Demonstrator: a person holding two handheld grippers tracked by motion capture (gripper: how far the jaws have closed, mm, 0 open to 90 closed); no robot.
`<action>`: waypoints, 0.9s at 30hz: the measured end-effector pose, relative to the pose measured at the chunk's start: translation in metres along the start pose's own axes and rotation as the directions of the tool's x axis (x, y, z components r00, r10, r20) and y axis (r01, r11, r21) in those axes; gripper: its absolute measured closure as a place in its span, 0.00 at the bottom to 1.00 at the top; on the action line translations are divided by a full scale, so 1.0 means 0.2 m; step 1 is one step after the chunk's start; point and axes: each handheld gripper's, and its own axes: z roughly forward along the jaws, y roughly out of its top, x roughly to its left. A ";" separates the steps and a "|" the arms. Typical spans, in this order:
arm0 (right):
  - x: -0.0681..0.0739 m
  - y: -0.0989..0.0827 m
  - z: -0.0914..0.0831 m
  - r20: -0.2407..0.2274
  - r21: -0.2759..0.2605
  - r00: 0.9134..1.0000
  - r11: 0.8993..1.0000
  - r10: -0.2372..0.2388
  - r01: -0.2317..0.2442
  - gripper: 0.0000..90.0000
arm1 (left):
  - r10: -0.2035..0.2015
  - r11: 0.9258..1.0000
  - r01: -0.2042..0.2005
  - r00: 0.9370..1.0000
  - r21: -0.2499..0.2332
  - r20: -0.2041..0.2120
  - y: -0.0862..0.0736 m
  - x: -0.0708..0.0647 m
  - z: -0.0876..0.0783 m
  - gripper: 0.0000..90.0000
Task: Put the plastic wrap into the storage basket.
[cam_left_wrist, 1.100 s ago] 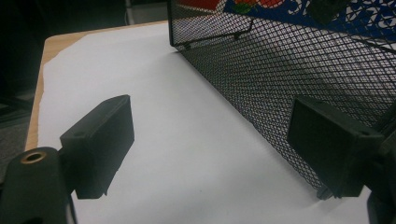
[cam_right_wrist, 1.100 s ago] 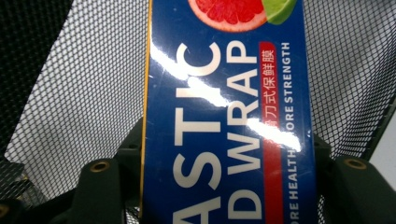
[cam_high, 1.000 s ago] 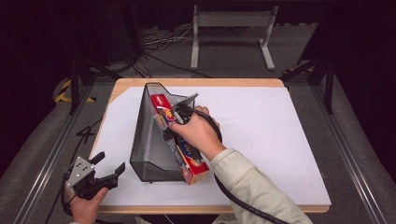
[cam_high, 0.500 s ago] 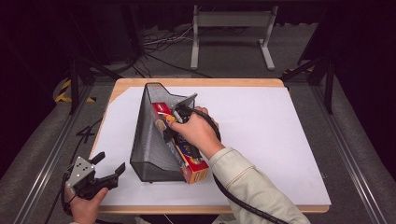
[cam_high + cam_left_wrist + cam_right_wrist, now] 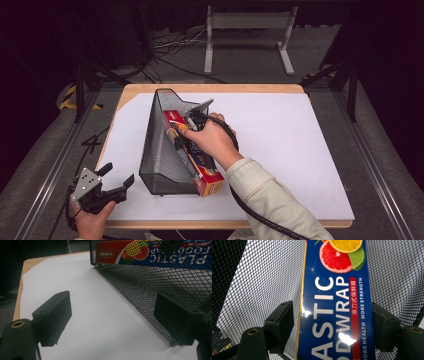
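A black mesh file holder (image 5: 159,150) stands on the white sheet, left of the table's middle. A long red and blue plastic wrap box (image 5: 196,162) lies slanted in it, its near end sticking out at the front. My right gripper (image 5: 187,131) sits over the box under the person's hand. In the right gripper view its jaws have just been opening and now straddle the box (image 5: 334,302) with a gap at the left pad (image 5: 280,325), mesh (image 5: 257,277) behind. My left gripper (image 5: 119,175) rests open at the table's front left corner, nothing between its pads (image 5: 53,315).
The white sheet (image 5: 290,140) covers most of the wooden table (image 5: 250,88). From the left gripper view the holder's mesh wall (image 5: 150,287) rises close on the right. A grey metal stand (image 5: 247,30) and cables lie on the floor beyond the table.
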 end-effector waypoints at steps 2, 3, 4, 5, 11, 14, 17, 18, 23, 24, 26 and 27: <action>0.00 0.00 0.00 0.001 -0.006 1.000 1.000 -0.009 0.009 0.31 | 0.002 1.000 -0.002 1.000 0.000 0.000 0.00 0.00 0.00 0.17; 0.00 0.00 0.00 0.003 -0.008 1.000 1.000 -0.011 0.012 0.31 | 0.000 1.000 0.000 1.000 0.001 -0.001 0.00 0.00 0.00 0.17; 0.00 0.00 -0.01 0.005 -0.012 1.000 1.000 -0.015 0.015 0.30 | 0.000 1.000 0.000 1.000 0.002 -0.001 0.00 0.00 0.00 0.17; 0.00 0.00 -0.01 0.007 -0.018 1.000 1.000 -0.022 0.022 0.30 | 0.000 1.000 0.000 1.000 0.002 -0.001 0.00 0.00 0.00 0.17; -0.01 -0.01 -0.03 0.011 -0.031 0.999 0.999 -0.034 0.034 0.28 | -0.002 1.000 0.002 1.000 0.000 -0.004 0.00 0.00 -0.01 0.17; -0.01 0.00 -0.05 0.012 -0.061 0.999 0.997 -0.049 0.049 0.25 | -0.006 1.000 0.006 1.000 0.001 -0.005 -0.01 0.00 -0.01 0.17; 0.01 0.00 -0.09 0.022 -0.094 0.998 0.993 -0.067 0.068 0.25 | -0.001 1.000 0.001 1.000 0.003 -0.003 -0.01 0.00 0.00 0.17; 0.01 0.00 -0.10 0.023 -0.100 0.997 0.992 -0.073 0.075 0.24 | -0.003 1.000 0.003 1.000 0.002 -0.002 0.00 0.00 0.00 0.17; 0.03 0.00 -0.16 0.027 -0.154 0.994 0.982 -0.103 0.106 0.23 | -0.001 1.000 0.001 1.000 0.000 -0.001 0.00 0.00 0.00 0.17; 0.03 -0.01 -0.19 0.031 -0.191 0.992 0.974 -0.118 0.122 0.23 | -0.001 1.000 0.001 1.000 0.001 -0.002 0.00 0.00 0.00 0.17; 0.03 -0.02 -0.22 0.026 -0.227 0.990 0.964 -0.136 0.138 0.23 | -0.006 1.000 0.006 1.000 -0.001 -0.003 -0.01 0.00 0.00 0.17; 0.03 -0.03 -0.24 0.022 -0.248 0.989 0.958 -0.146 0.147 0.22 | -0.006 1.000 0.006 1.000 -0.001 -0.005 -0.01 0.00 -0.01 0.17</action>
